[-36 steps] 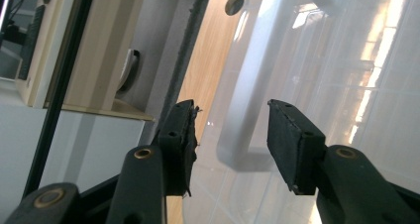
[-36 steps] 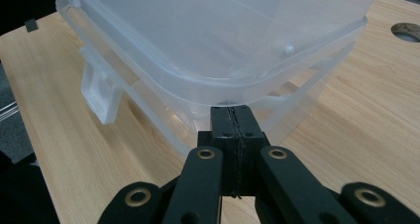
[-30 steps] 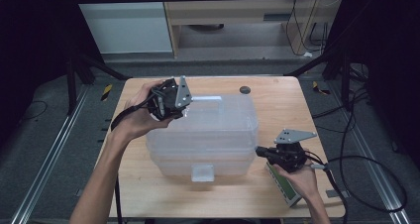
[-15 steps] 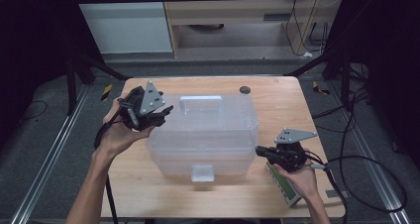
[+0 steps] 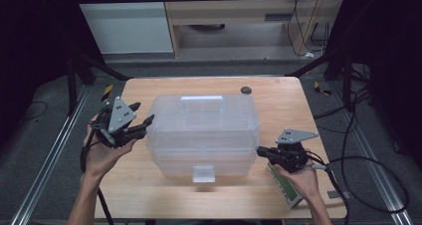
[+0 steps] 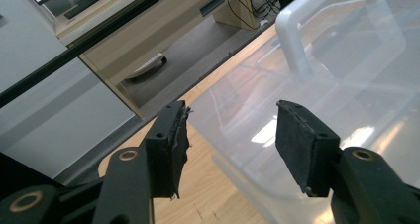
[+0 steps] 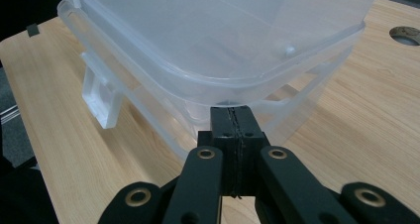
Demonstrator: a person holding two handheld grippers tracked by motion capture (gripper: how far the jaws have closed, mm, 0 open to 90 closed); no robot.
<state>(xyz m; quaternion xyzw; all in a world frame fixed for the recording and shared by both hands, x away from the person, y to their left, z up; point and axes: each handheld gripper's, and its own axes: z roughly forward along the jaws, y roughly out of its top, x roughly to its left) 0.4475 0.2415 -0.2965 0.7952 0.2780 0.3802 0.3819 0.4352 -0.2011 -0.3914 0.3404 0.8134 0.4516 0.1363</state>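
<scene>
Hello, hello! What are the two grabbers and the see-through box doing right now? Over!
Left gripper open, just widening, nothing between jaws, beside box's left end. Right gripper shut, tip at clear box right edge. Nothing in the way.

There are no words or numbers to read here. The clear box (image 5: 204, 130) has no label on it. The green and white thing (image 5: 286, 187) at the edge of the surface (image 5: 278, 100) is too small to read.

Wooden table (image 5: 298, 110), small dark disc (image 5: 245, 90) near its far edge, green-and-white device (image 5: 287, 187) at its near right corner
</scene>
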